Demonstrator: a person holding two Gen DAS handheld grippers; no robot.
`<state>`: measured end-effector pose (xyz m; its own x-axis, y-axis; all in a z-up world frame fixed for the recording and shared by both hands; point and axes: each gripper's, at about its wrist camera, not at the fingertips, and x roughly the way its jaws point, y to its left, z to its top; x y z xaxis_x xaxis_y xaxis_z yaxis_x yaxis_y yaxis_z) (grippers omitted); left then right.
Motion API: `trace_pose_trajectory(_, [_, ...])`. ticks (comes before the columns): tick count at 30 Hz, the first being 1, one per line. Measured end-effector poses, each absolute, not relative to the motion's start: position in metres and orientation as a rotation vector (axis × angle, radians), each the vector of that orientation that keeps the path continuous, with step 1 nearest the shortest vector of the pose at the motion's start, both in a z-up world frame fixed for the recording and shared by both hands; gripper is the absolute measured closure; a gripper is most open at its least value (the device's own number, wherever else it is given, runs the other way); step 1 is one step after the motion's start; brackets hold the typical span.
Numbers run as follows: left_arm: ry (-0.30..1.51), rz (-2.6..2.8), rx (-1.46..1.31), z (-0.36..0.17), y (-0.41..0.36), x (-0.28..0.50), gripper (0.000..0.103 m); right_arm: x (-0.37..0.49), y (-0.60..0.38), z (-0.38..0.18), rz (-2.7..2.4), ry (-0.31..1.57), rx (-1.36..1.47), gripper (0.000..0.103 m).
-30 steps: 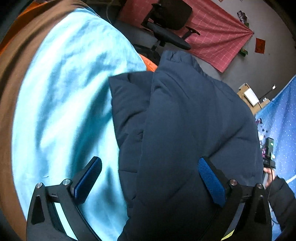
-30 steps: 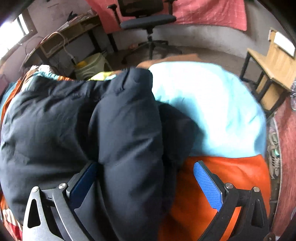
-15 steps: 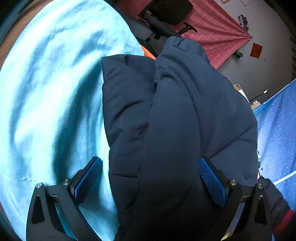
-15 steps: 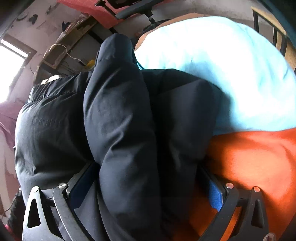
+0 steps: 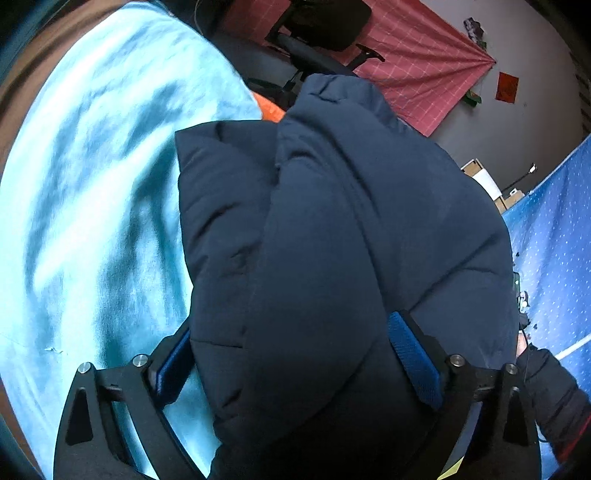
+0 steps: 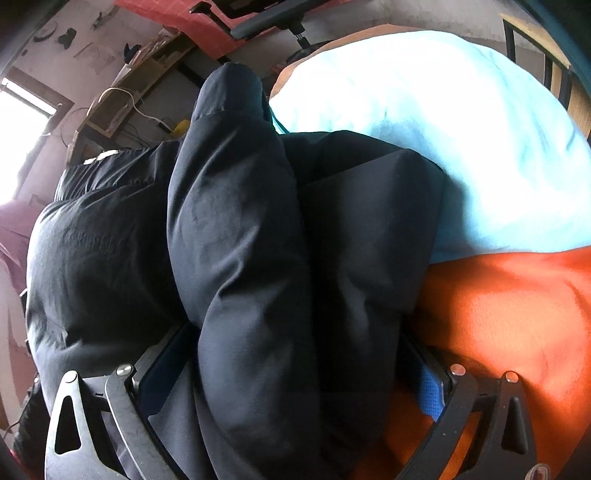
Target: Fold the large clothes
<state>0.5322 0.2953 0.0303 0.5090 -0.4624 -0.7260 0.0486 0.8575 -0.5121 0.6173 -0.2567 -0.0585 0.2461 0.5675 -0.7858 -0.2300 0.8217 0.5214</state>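
The left wrist view shows the dark navy padded jacket [image 5: 332,240] as a thick folded bundle lying on the wrinkled light-blue sheet [image 5: 92,203], with a black office chair [image 5: 321,33] in front of a pink checked cloth hung on the wall [image 5: 424,66] beyond it, and a blue dotted fabric [image 5: 554,229] at the right edge beside a dark-sleeved hand [image 5: 532,362]. None of that right-edge part appears in the right wrist view, which looks over the same jacket [image 6: 240,258] from the other side and adds an orange blanket [image 6: 509,314] under the sheet [image 6: 443,129], a wooden shelf strung with cables [image 6: 122,96] against the wall, and a bright window [image 6: 22,110] at far left. There the jacket reads almost black, one puffy sleeve-like fold running up the middle and a flatter panel beside it, its right edge lying over both sheet and blanket. The left gripper [image 5: 295,365] has its jaws spread fairly wide around the near end of the bundle: the blue pads [image 5: 413,362] press into the padding on both sides, so the fabric bulges between and over them. The right gripper [image 6: 291,373] likewise straddles the jacket's near end, jaws about equally wide, the left pad buried in dark fabric and the right pad [image 6: 430,384] showing between the jacket's edge and the orange blanket.
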Motion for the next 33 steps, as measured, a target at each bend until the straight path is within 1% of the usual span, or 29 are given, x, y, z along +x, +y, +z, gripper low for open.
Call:
trace_pose_trajectory(6, [0.988,-0.306,-0.447,0.034,0.29,0.525,0.021,0.613,-0.25,-0.054,0.53,1.202,0.271,0.001])
trace_pose_trajectory(10, [1.003,-0.275,-0.415,0.04,0.281,0.522,0.033,0.613,-0.24,-0.049,0.513,1.191,0.224,0.002])
trace_pose_trajectory(13, [1.001,-0.242,-0.388,0.045,0.274,0.518,0.04,0.61,-0.234,-0.042,0.514,1.177,0.187,0.013])
trace_pose_trajectory(15, [0.994,-0.22,-0.37,0.046,0.269,0.514,0.044,0.608,-0.23,-0.037,0.521,1.166,0.172,0.025])
trace_pose_trajectory(16, [0.99,-0.207,-0.357,0.048,0.266,0.512,0.046,0.607,-0.226,-0.035,0.523,1.16,0.164,0.029])
trace_pose_trajectory(18, [0.984,-0.183,-0.326,0.051,0.256,0.511,0.05,0.604,-0.222,-0.03,0.523,1.145,0.141,0.039])
trace_pose_trajectory(20, [0.98,-0.163,-0.281,0.053,0.248,0.507,0.056,0.601,-0.217,-0.027,0.516,1.132,0.118,0.045])
trace_pose_trajectory(25, [0.964,-0.12,-0.165,0.055,0.227,0.502,0.066,0.593,-0.198,-0.018,0.48,1.095,0.039,0.06])
trace_pose_trajectory(27, [0.954,-0.097,-0.144,0.054,0.221,0.496,0.069,0.591,-0.187,-0.014,0.464,1.074,0.008,0.069])
trace_pose_trajectory(28, [0.945,-0.079,-0.118,0.056,0.216,0.493,0.072,0.589,-0.185,-0.013,0.458,1.063,-0.004,0.071])
trace_pose_trajectory(30, [0.93,-0.051,-0.068,0.056,0.205,0.487,0.077,0.585,-0.183,-0.009,0.438,1.049,-0.011,0.079])
trace_pose_trajectory(32, [0.917,-0.036,-0.042,0.058,0.194,0.488,0.084,0.581,-0.183,-0.001,0.419,1.032,0.002,0.084])
trace_pose_trajectory(33, [0.905,-0.032,-0.034,0.058,0.192,0.484,0.085,0.58,-0.185,0.003,0.412,1.026,0.008,0.085])
